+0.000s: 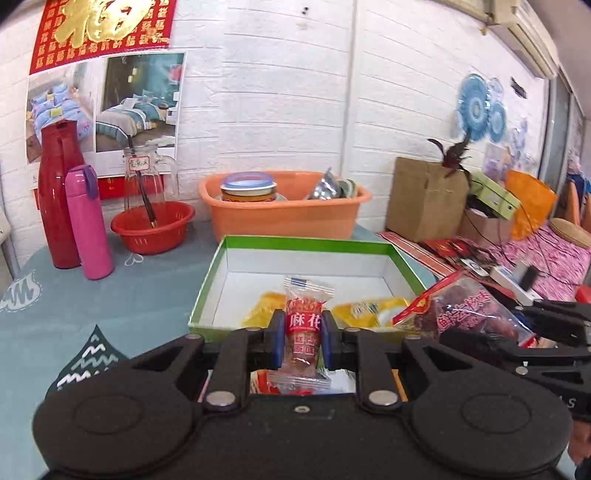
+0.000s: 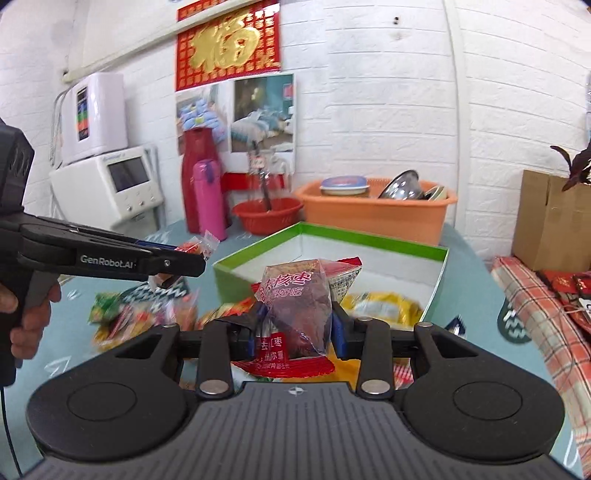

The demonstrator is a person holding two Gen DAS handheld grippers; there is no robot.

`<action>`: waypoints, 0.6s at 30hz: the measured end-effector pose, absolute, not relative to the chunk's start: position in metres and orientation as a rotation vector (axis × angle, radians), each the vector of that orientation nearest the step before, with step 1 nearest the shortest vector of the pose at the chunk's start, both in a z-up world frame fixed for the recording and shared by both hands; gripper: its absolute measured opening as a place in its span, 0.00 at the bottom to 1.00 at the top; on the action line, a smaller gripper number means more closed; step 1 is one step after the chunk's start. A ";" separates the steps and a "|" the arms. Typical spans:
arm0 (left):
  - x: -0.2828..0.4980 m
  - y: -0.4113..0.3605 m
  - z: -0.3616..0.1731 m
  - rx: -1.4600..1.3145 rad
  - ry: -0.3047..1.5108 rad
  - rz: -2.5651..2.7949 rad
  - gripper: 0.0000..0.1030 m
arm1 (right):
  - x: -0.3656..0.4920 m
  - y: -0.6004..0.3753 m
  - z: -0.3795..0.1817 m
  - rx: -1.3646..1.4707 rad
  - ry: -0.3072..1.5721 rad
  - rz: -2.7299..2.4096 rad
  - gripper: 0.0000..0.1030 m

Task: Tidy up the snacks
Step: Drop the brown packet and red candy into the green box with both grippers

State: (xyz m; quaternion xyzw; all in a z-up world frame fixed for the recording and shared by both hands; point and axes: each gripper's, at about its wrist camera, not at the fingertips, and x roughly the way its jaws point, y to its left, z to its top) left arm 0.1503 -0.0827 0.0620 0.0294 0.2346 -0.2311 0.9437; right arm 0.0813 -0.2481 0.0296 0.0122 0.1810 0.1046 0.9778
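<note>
The left gripper (image 1: 303,338) pinches a twist-snack packet (image 1: 303,328) upright, the right gripper (image 2: 297,326) a date bag (image 2: 299,306), both near the green box (image 1: 295,245)

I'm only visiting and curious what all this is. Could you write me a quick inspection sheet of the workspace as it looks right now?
Surface: table under a grey-blue patterned cloth.
Job's things: green-rimmed box, open, yellow packets inside; loose snacks beside it.
Clutter: red bottle, pink flask, red basket, orange tub of dishes.
Grippers: left gripper shut on a twist-snack packet; right gripper shut on a bag of dates.
Cables: thin dark cords over the pink bedding at right.
Surroundings: white brick-pattern wall, red wall hanging, cardboard box.
</note>
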 end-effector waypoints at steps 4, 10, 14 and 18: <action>0.188 -0.090 0.060 0.030 0.498 -0.418 0.32 | 0.115 -0.260 0.028 0.046 0.356 0.161 0.61; 0.232 -0.100 0.053 0.002 0.538 -0.398 0.32 | 0.159 -0.276 0.016 0.088 0.384 0.103 0.62; 0.251 -0.108 0.050 0.000 0.555 -0.395 0.32 | 0.179 -0.279 0.010 0.069 0.392 0.099 0.62; 0.260 -0.113 0.047 -0.006 0.536 -0.398 0.46 | 0.192 -0.279 0.003 0.052 0.399 0.103 0.67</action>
